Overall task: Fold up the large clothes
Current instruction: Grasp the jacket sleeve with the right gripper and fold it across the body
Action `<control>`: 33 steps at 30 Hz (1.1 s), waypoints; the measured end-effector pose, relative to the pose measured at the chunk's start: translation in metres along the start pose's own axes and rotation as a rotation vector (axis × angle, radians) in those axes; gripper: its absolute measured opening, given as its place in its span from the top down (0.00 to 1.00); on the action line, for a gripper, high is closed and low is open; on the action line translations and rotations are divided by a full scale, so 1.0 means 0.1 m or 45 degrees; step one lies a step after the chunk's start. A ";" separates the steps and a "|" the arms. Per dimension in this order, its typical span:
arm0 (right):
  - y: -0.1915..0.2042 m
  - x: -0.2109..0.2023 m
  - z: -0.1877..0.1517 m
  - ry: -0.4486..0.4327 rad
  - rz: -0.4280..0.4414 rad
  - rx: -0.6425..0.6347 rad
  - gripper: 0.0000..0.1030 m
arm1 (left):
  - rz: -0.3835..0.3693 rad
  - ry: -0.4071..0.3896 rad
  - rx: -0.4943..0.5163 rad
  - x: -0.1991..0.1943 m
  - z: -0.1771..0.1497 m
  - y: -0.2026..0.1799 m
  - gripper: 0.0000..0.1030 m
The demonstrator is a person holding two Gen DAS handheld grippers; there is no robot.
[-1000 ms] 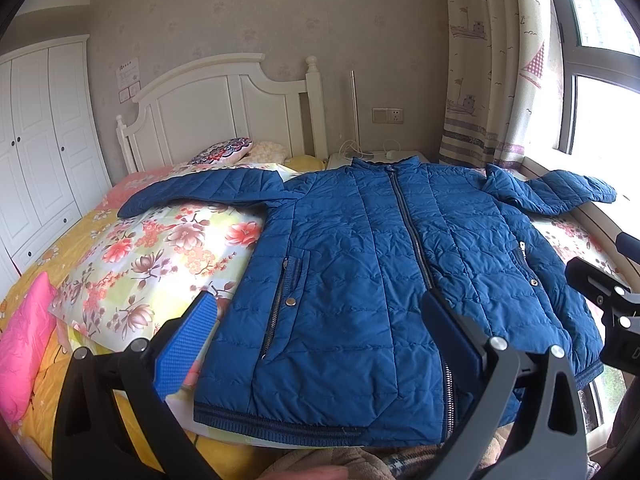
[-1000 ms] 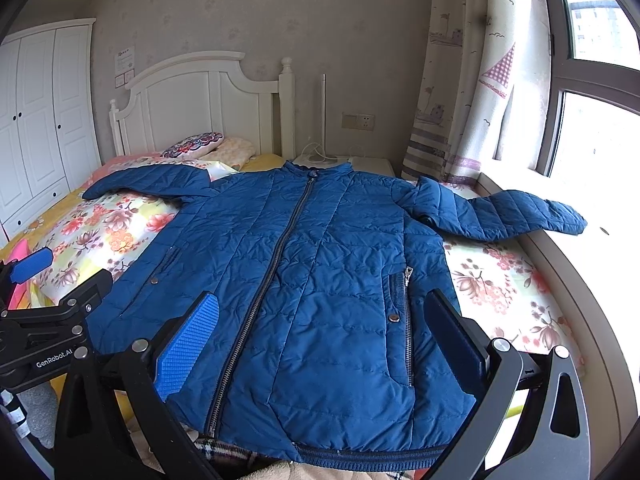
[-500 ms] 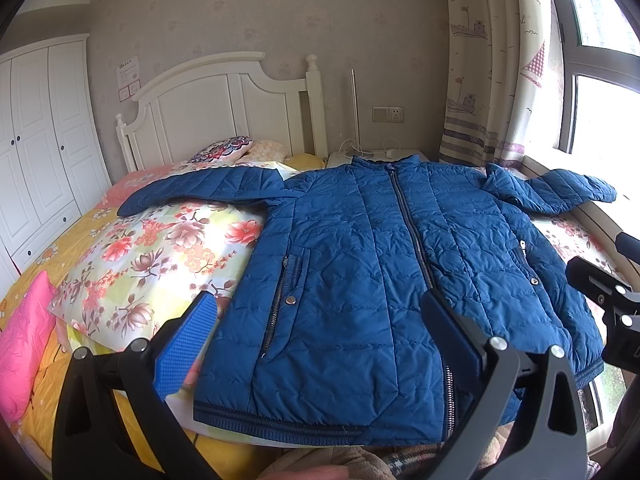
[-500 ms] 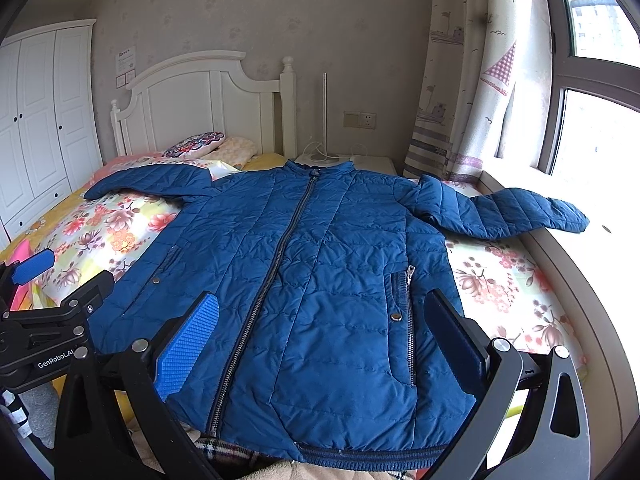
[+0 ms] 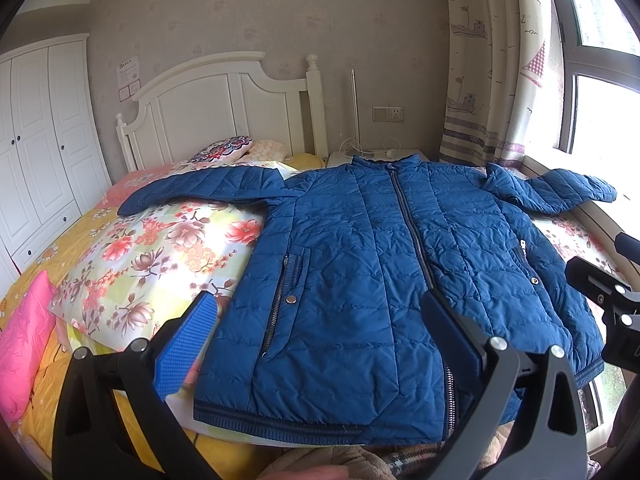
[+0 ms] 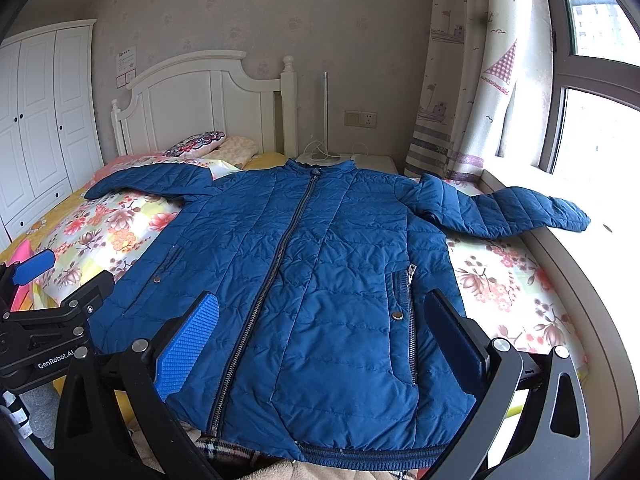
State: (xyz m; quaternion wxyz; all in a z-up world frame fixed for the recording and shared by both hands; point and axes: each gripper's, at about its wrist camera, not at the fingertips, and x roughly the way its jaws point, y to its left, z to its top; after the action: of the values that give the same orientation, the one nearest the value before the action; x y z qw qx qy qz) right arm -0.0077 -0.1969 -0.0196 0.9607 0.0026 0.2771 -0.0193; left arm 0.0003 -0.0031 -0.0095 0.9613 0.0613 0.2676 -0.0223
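Left wrist view: blue quilted jacket point(image 5: 384, 272) lies flat, zipped, front up on floral bedding point(image 5: 152, 256), both sleeves spread wide. Left gripper point(image 5: 316, 344) hangs above the hem w/ jaws wide apart, holding nothing. Right wrist view: right gripper point(image 6: 320, 344) also gapes wide, empty, over the lower front; right sleeve point(image 6: 500, 212) reaches onto the window ledge point(image 6: 592, 300). Risk, as I judge it: slick puffy fabric may slip from a shallow pinch, and that overhanging sleeve could drag the fold crooked.
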 end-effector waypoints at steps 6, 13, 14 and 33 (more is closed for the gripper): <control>-0.04 0.09 -0.03 0.026 0.008 0.011 0.04 | -0.008 0.026 -0.001 0.06 -0.07 0.00 0.02; -0.48 0.55 -0.02 0.097 0.157 0.139 0.04 | -0.102 0.120 -0.046 0.54 0.04 0.00 0.02; -0.57 0.65 0.00 0.117 0.143 0.158 0.04 | -0.122 0.129 -0.057 0.69 0.10 0.00 0.02; -3.44 2.61 0.43 0.218 -0.370 0.862 0.04 | -0.081 0.533 -0.091 3.88 0.86 0.10 0.02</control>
State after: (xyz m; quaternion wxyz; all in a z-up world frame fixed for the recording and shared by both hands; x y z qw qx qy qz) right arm 0.2232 -0.5510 -0.1199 0.8661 0.2821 0.3317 -0.2455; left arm 0.3768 -0.0084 -0.1359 0.8852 0.0220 0.4637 -0.0301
